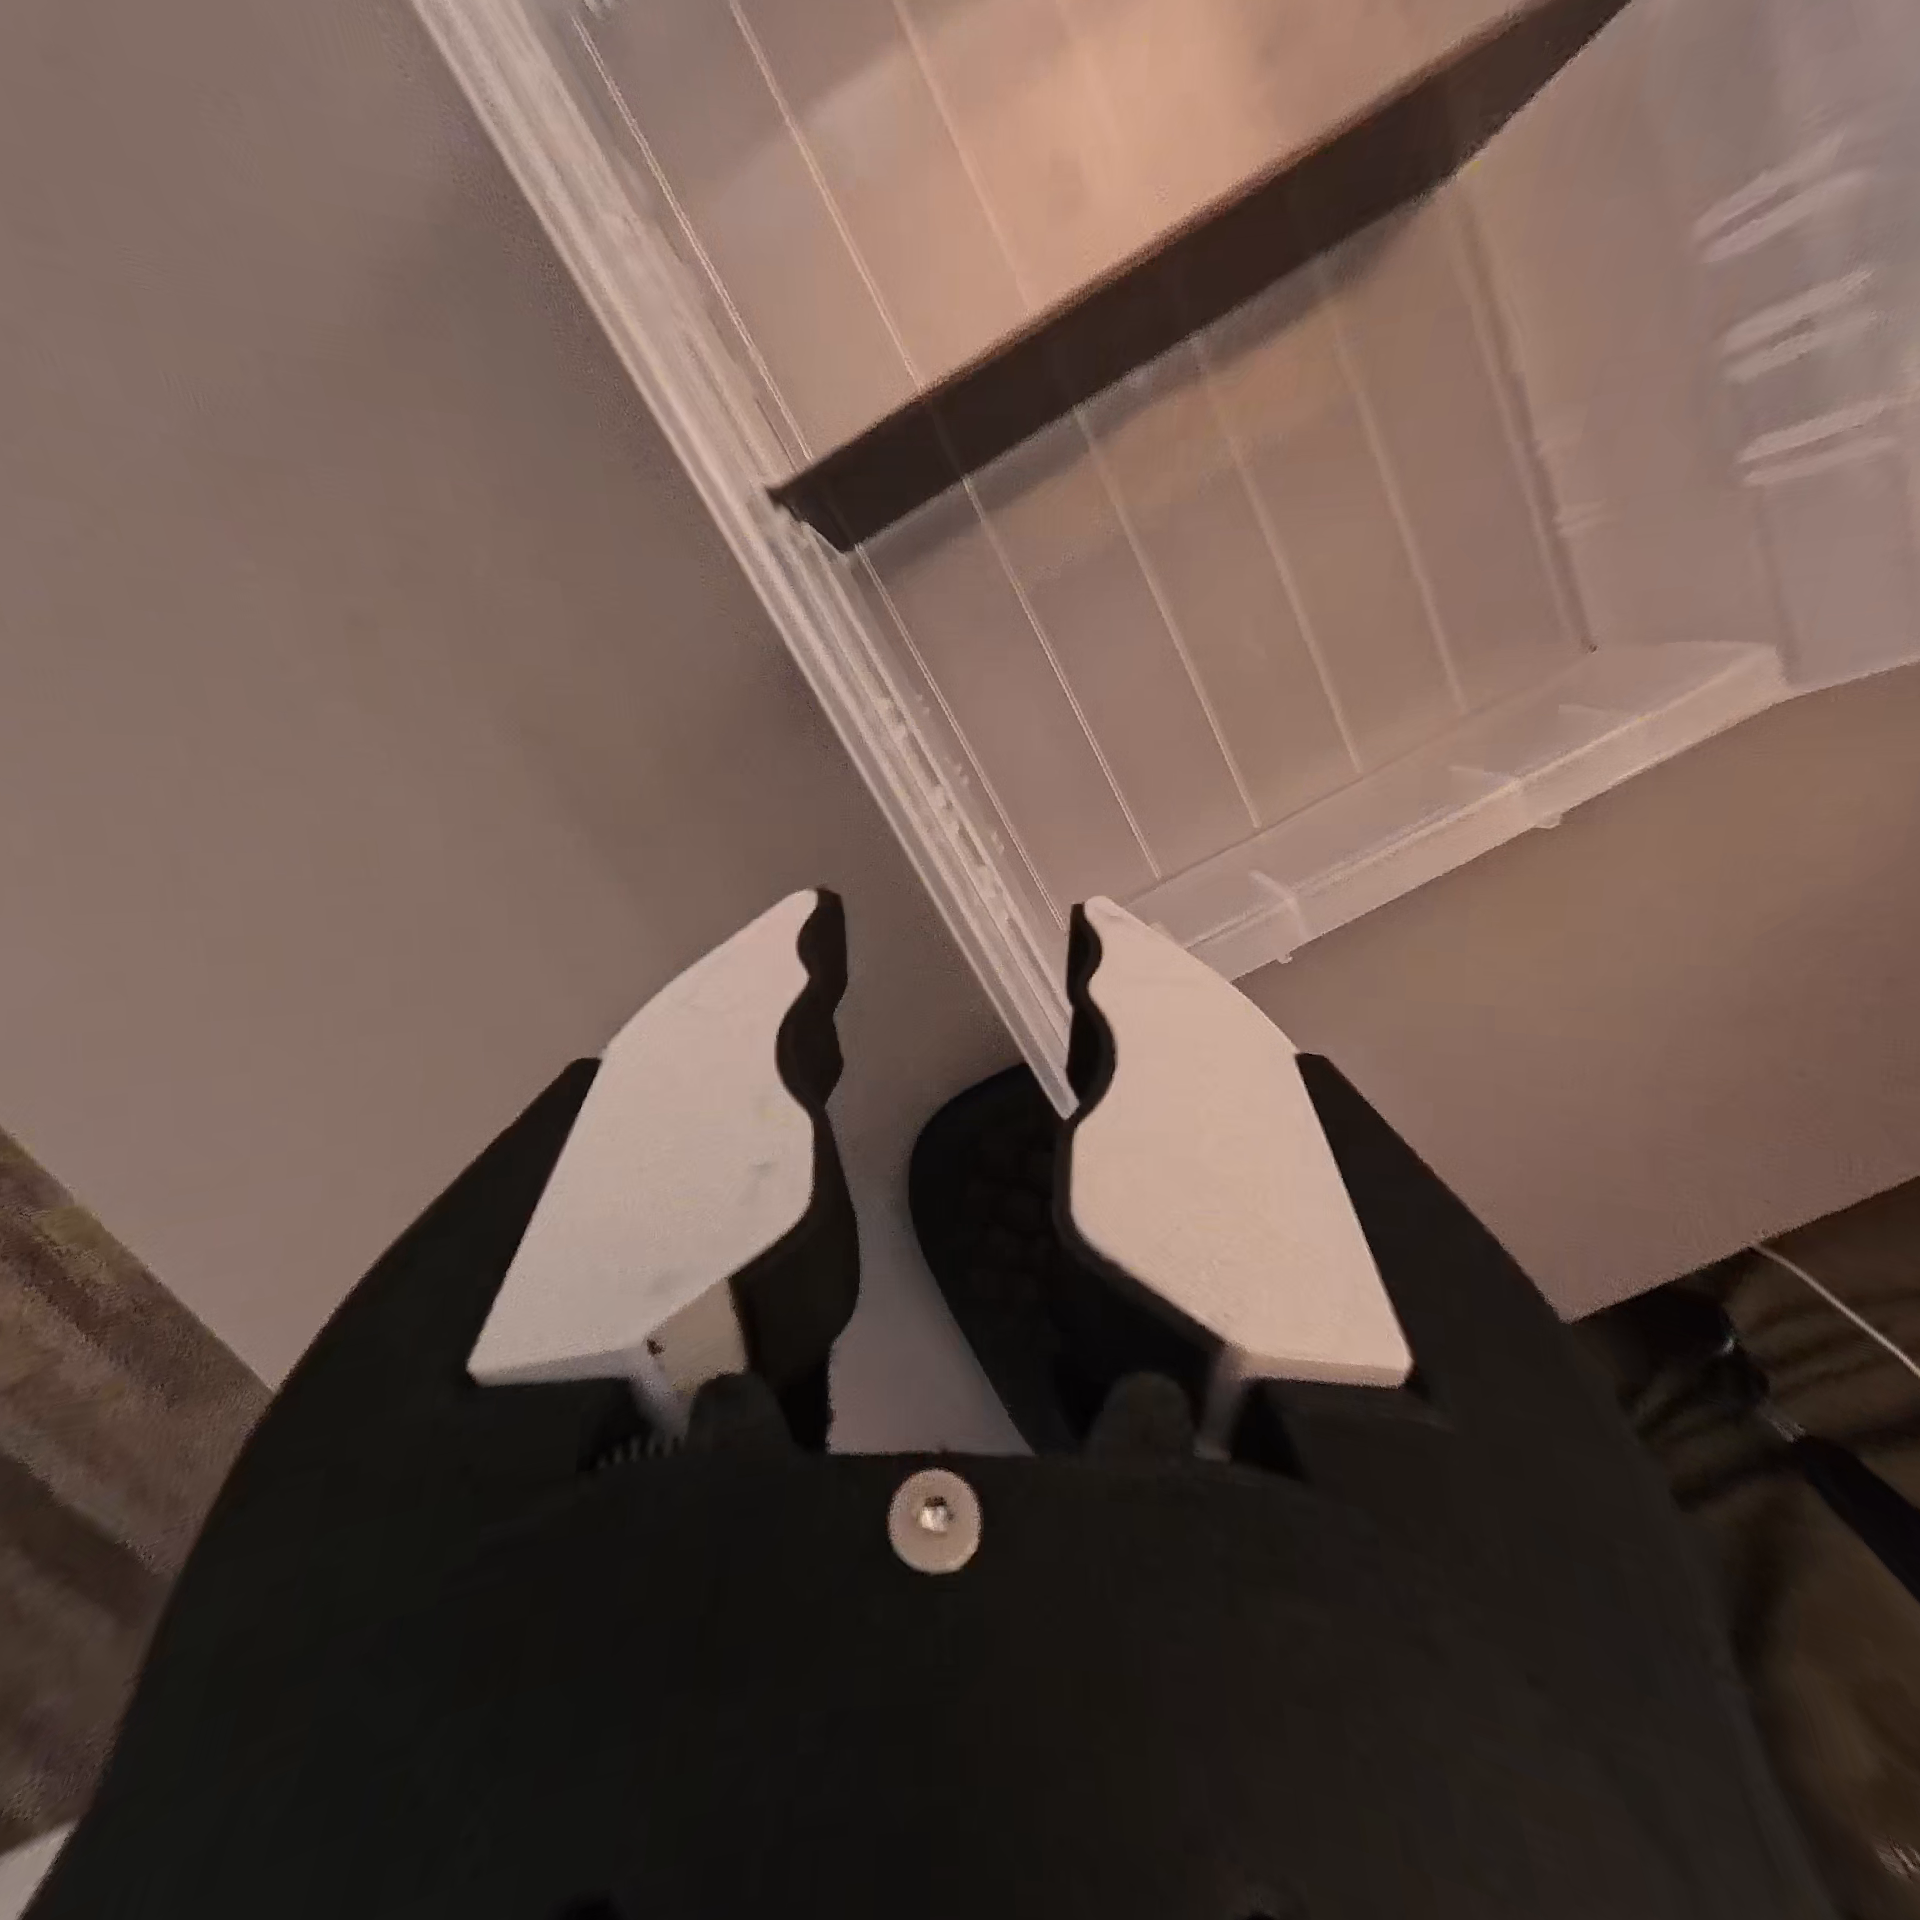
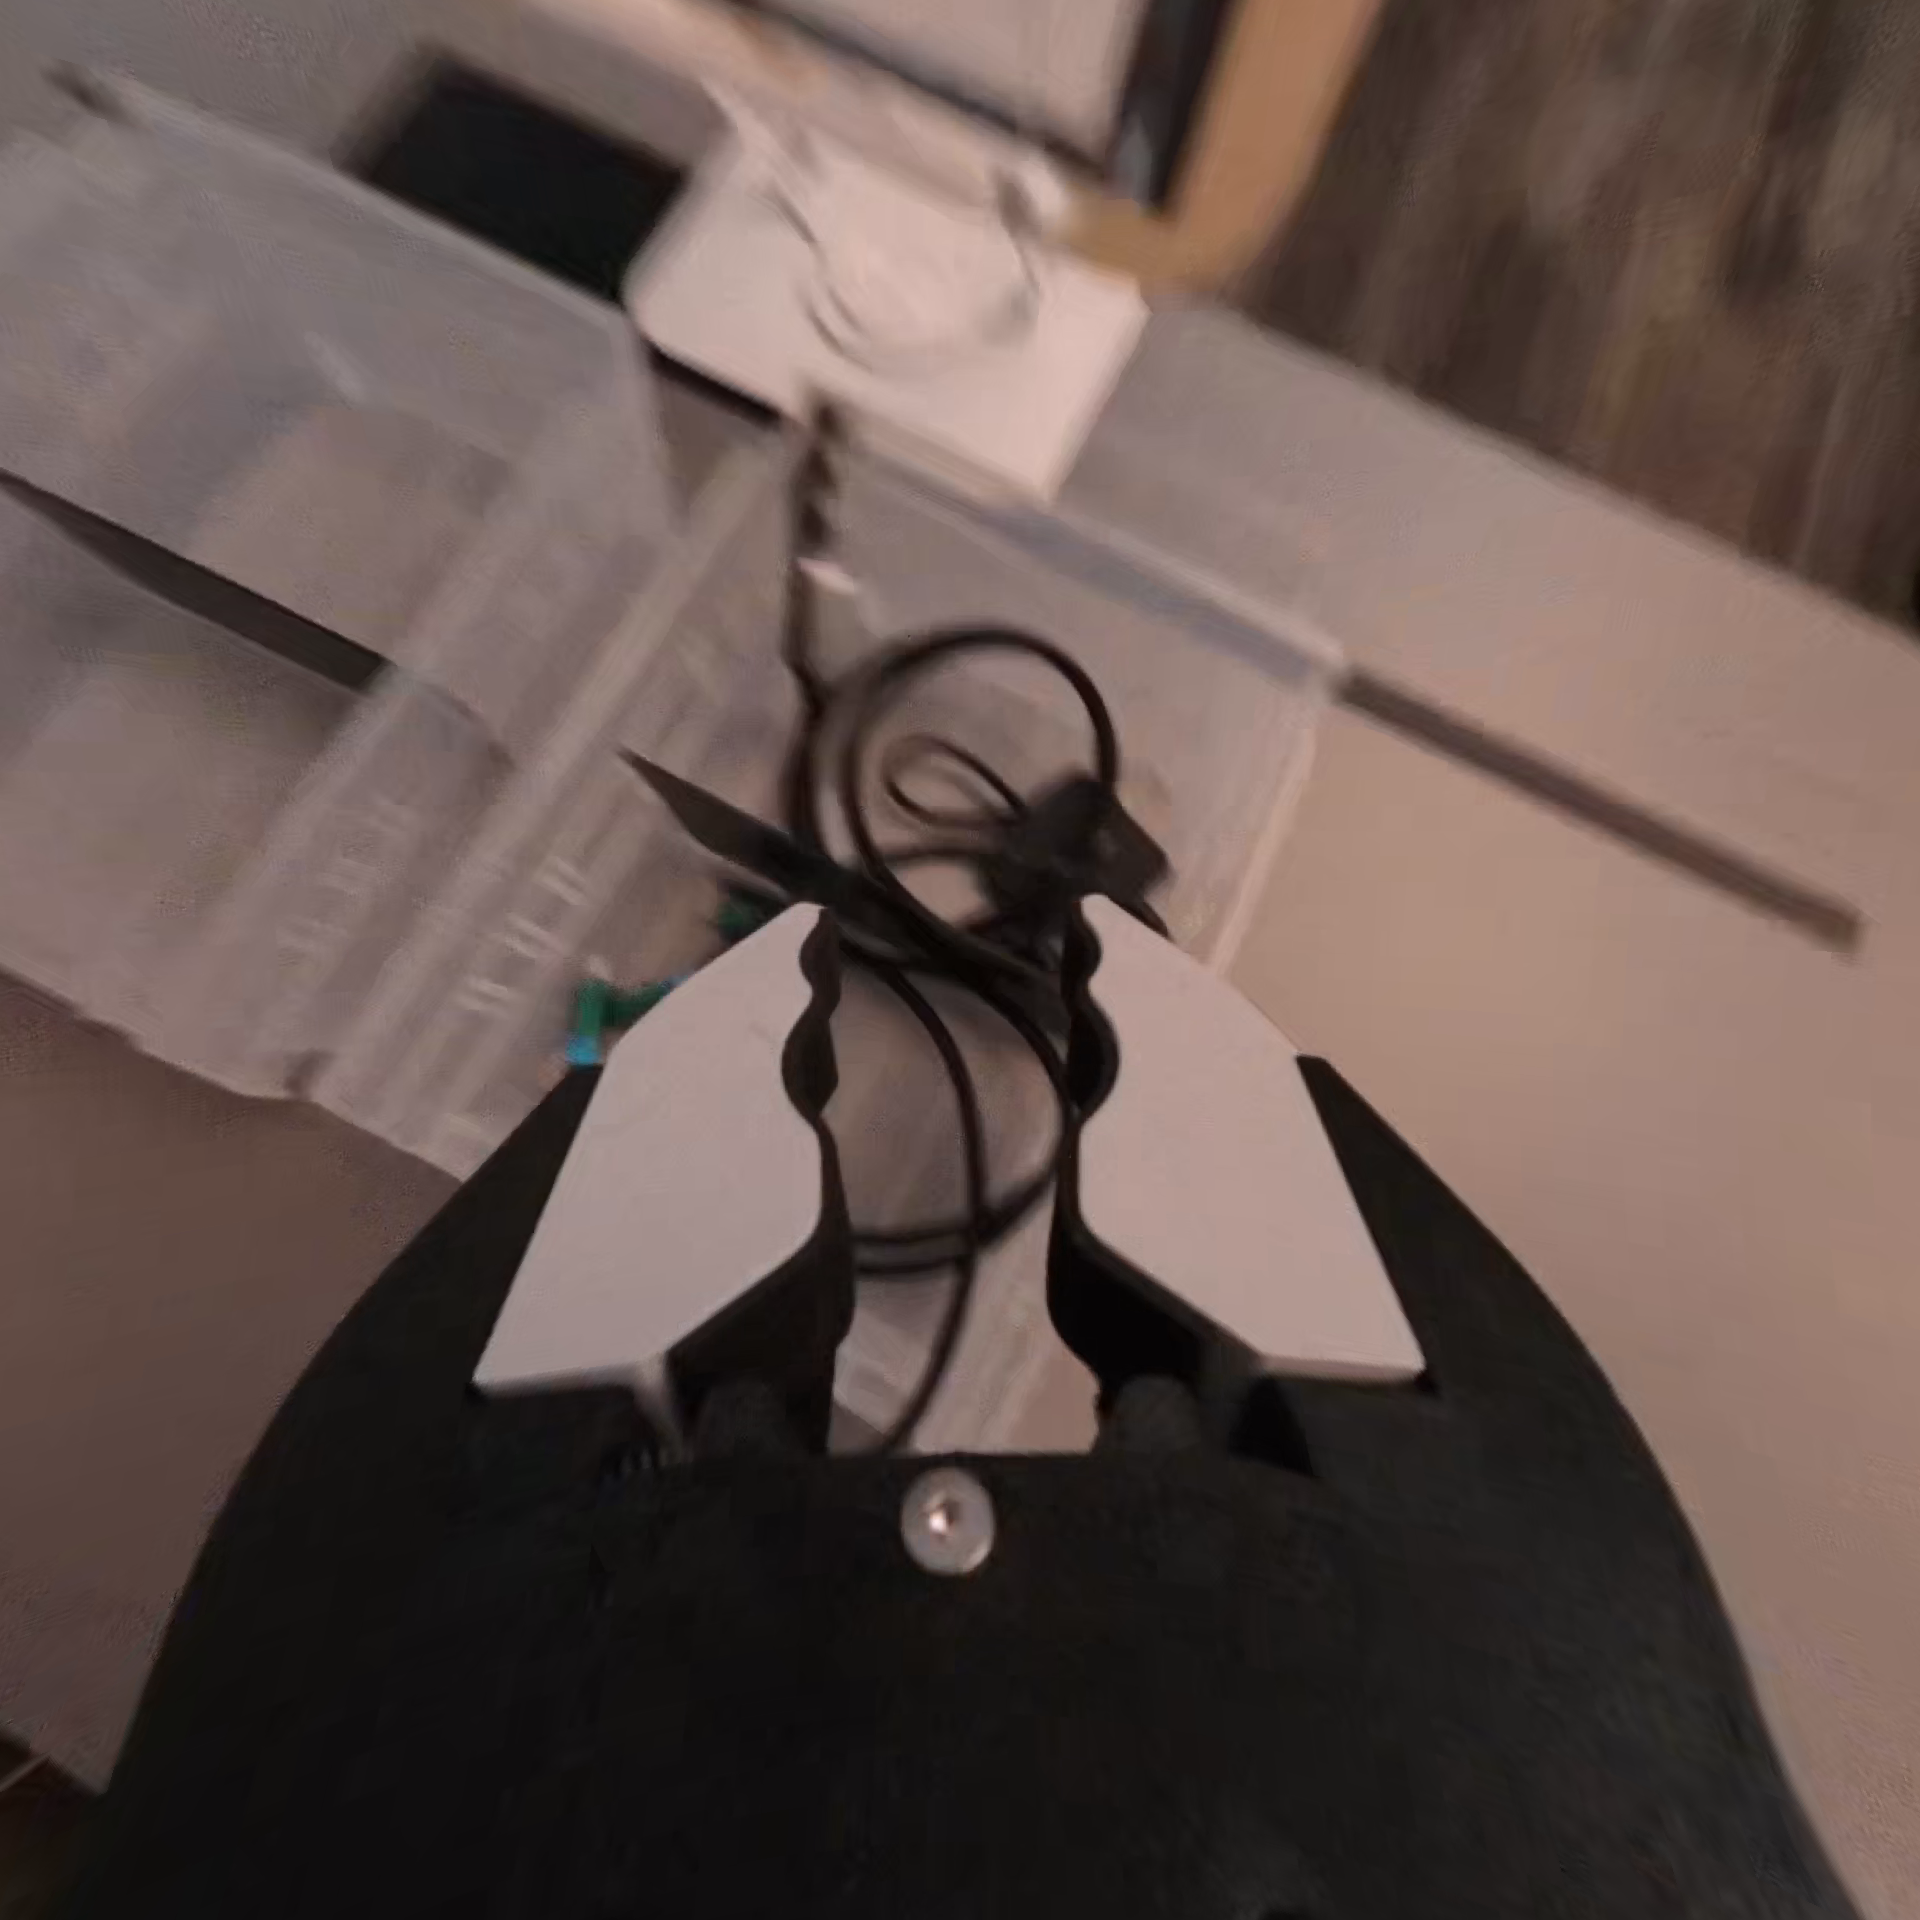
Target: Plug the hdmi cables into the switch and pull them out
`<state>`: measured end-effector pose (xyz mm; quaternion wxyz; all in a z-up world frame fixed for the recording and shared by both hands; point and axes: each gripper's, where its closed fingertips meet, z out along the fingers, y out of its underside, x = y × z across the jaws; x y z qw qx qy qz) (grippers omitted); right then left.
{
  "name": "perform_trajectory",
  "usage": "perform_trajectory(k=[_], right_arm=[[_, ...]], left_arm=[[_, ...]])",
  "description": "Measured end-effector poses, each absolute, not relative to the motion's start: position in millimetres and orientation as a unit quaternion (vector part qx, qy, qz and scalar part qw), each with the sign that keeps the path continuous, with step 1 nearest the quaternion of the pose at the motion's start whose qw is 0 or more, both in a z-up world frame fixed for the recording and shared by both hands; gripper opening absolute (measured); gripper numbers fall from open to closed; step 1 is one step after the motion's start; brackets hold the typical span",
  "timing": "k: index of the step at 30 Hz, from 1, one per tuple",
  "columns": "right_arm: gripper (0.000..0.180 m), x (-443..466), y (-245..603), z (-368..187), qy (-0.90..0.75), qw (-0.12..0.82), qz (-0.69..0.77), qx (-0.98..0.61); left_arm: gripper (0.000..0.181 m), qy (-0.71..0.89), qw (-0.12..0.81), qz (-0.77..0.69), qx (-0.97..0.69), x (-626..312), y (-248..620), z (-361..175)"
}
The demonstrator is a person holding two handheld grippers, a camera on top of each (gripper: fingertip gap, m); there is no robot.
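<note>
My left gripper (image 1: pixel 956 914) is open and empty over a white tabletop (image 1: pixel 312 623). The rim of a clear plastic box (image 1: pixel 914 748) runs down to its right finger. A dark rounded thing (image 1: pixel 987 1184) lies low between the fingers; I cannot tell what it is. In the blurred right wrist view my right gripper (image 2: pixel 951 925) is open above a tangle of black cables (image 2: pixel 935 748) in a clear container (image 2: pixel 1247 748). A black plug (image 2: pixel 1091 831) lies just beyond the fingertips. A dark flat piece (image 2: pixel 727 821) sits at the left of the cables. No switch is clearly visible.
The clear box has thin dividers (image 1: pixel 1143 675) and a dark strip (image 1: pixel 1143 332) across it. A white box (image 2: pixel 883 312) and a black square thing (image 2: pixel 520 177) stand behind the cables. Small green parts (image 2: pixel 613 1003) lie left of my right fingers. Wood-pattern floor (image 2: pixel 1662 260) is at the right.
</note>
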<state>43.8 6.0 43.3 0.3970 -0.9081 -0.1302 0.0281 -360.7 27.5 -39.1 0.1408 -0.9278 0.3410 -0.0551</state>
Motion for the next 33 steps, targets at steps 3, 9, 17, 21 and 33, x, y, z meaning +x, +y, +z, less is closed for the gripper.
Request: perform_trajectory(k=[3,9,17,21,33], right_arm=[[0.072,-101,-6,104,-0.296,0.555,0.238,-0.740],[0.065,-178,28,5,-0.282,0.321,0.253,-0.868],[0.058,-165,34,-69,-0.186,0.115,0.165,-0.962],[0.055,-175,33,-92,-0.129,0.062,0.165,-0.976],[0.013,-178,40,-133,-0.048,0.019,0.117,-0.992]], left_arm=[[0.038,0.329,0.197,-0.058,-0.922,-362,32,-17],[0.036,0.341,0.252,-0.062,-0.904,-352,33,3],[0.035,0.366,0.265,-0.061,-0.890,-341,29,10],[0.035,0.378,0.268,-0.064,-0.884,-336,28,12],[0.033,0.394,0.291,-0.073,-0.869,-326,23,23]])
